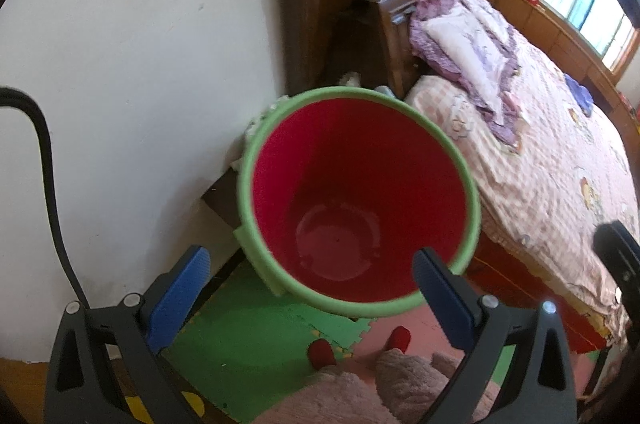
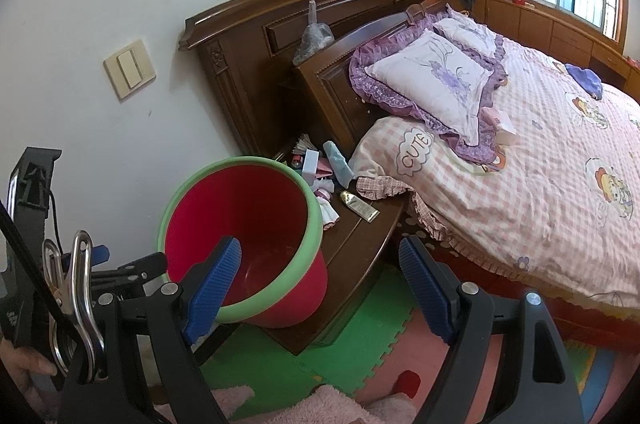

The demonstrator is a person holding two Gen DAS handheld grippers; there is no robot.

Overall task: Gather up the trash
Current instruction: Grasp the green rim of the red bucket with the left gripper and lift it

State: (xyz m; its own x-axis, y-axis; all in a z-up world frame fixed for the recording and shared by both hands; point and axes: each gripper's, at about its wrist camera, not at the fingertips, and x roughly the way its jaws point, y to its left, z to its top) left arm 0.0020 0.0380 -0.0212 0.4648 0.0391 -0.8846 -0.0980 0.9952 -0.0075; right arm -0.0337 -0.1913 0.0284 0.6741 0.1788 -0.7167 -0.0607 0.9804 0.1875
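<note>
A red bucket [image 1: 352, 184] with a green rim stands empty against the dark wooden nightstand [image 2: 360, 244]. My left gripper [image 1: 316, 280] is open, and the near part of the rim lies between its wide-apart blue pads. Litter covers the nightstand top: a gold tube [image 2: 359, 207], a white box [image 2: 311, 162], a teal wrapper [image 2: 338, 160], crumpled pink-white paper [image 2: 328, 214] and a shuttlecock [image 2: 302, 144]. Low over the bucket [image 2: 248, 224] and the nightstand's front edge, my right gripper [image 2: 320, 288] is open and holds nothing. The bucket hides the litter in the left wrist view.
The bed [image 2: 540, 164], with a pink checked sheet and purple pillows [image 2: 432, 80], fills the right. A clear plastic bag [image 2: 314, 38] sits on the headboard. Green and pink foam mats [image 2: 280, 364] cover the floor. A person's red-socked feet [image 1: 322, 352] stand close below.
</note>
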